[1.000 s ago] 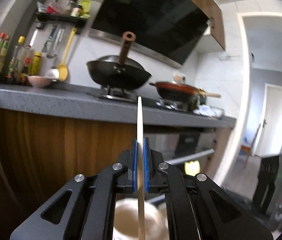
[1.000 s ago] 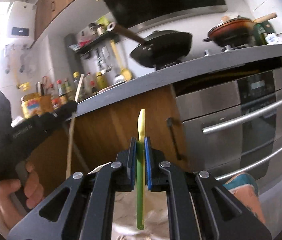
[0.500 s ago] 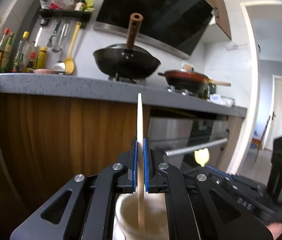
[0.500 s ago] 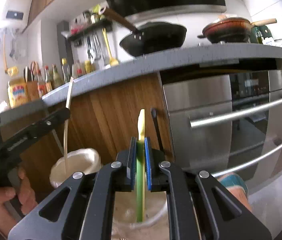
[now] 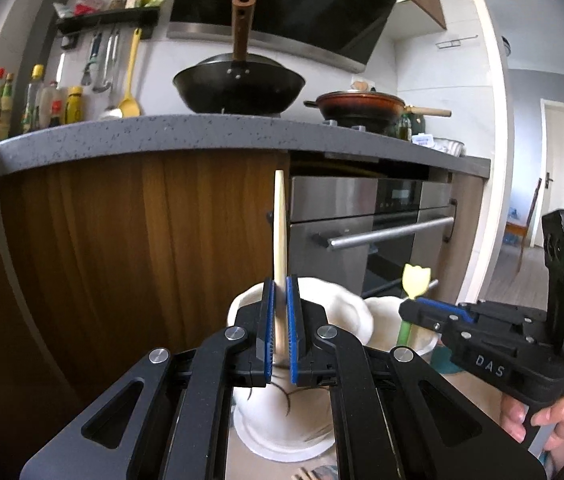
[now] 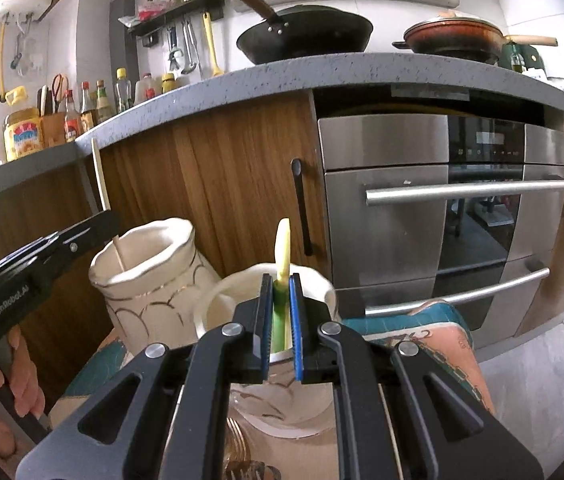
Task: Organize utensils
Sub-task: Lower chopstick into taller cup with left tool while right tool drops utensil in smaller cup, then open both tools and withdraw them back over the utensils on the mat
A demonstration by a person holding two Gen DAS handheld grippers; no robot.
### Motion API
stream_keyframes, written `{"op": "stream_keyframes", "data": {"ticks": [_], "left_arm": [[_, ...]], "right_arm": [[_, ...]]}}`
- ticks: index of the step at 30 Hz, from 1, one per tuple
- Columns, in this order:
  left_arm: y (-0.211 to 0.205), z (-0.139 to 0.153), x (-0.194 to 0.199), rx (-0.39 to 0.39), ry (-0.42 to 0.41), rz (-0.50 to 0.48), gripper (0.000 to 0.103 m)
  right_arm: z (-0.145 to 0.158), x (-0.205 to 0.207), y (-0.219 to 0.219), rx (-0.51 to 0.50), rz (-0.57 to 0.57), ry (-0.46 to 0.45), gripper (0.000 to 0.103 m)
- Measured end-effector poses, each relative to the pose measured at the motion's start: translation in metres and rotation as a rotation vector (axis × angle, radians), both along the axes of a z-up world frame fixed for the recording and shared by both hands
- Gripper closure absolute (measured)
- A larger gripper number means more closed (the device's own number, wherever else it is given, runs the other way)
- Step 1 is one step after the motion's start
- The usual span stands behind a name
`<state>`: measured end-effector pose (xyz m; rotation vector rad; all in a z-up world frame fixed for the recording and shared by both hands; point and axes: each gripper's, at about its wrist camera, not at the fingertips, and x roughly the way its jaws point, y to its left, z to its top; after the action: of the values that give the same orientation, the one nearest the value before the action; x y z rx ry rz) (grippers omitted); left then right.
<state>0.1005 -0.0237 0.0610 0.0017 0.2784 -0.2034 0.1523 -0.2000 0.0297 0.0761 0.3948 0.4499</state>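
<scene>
My left gripper (image 5: 280,304) is shut on a pale wooden utensil (image 5: 280,232) that stands upright. Its lower end dips into the mouth of a white jar with gold scallop lines (image 5: 282,420). The right wrist view shows the same wooden utensil (image 6: 100,176), left gripper (image 6: 112,220) and jar (image 6: 150,280) from the side. My right gripper (image 6: 280,292) is shut on a green utensil with a yellowish top (image 6: 283,244), which reaches down into a second white jar (image 6: 222,300). From the left wrist view the right gripper (image 5: 409,308) and the green utensil (image 5: 415,280) show at the right.
Both jars stand on a surface with a teal patterned cloth (image 6: 433,320). Metal forks (image 6: 238,448) lie near its front. Behind are a wooden cabinet (image 6: 222,168), a steel oven with bar handles (image 6: 465,192) and a grey counter (image 5: 202,136) carrying a wok and bottles.
Both grippers have sunk with their utensils. The two jars have come into view beneath them, and the utensils' lower ends now sit in the jar mouths.
</scene>
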Motion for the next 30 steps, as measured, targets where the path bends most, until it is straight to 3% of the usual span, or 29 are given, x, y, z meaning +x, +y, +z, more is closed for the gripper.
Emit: {"op": "stream_keyframes", "data": {"ticks": [5,7,8,10,15,22,30], "left_arm": [[0.004,-0.001,0.002,-0.004,0.013,0.012,0.092],[0.005,0.000,0.001,-0.007,0.011,0.014,0.083],[0.005,0.000,0.001,-0.007,0.010,0.015,0.081],[0.007,0.001,-0.001,-0.013,0.005,0.020,0.064],[0.013,0.006,-0.013,-0.046,-0.030,0.028,0.037],[0.019,0.012,-0.036,-0.088,-0.056,0.030,0.015],[0.023,0.000,-0.063,-0.102,-0.028,0.041,0.009]], "right_arm": [[0.000,-0.001,0.002,-0.022,-0.002,0.000,0.090],[0.000,-0.003,0.000,-0.015,-0.007,-0.001,0.067],[0.001,-0.005,-0.002,-0.007,-0.003,-0.010,0.064],[0.003,-0.008,-0.003,-0.012,-0.014,-0.018,0.055],[0.005,-0.019,-0.014,0.028,-0.025,-0.034,0.038],[0.011,-0.047,-0.034,0.083,-0.058,-0.085,0.010],[0.007,-0.071,-0.047,0.115,-0.065,-0.074,0.005]]}}
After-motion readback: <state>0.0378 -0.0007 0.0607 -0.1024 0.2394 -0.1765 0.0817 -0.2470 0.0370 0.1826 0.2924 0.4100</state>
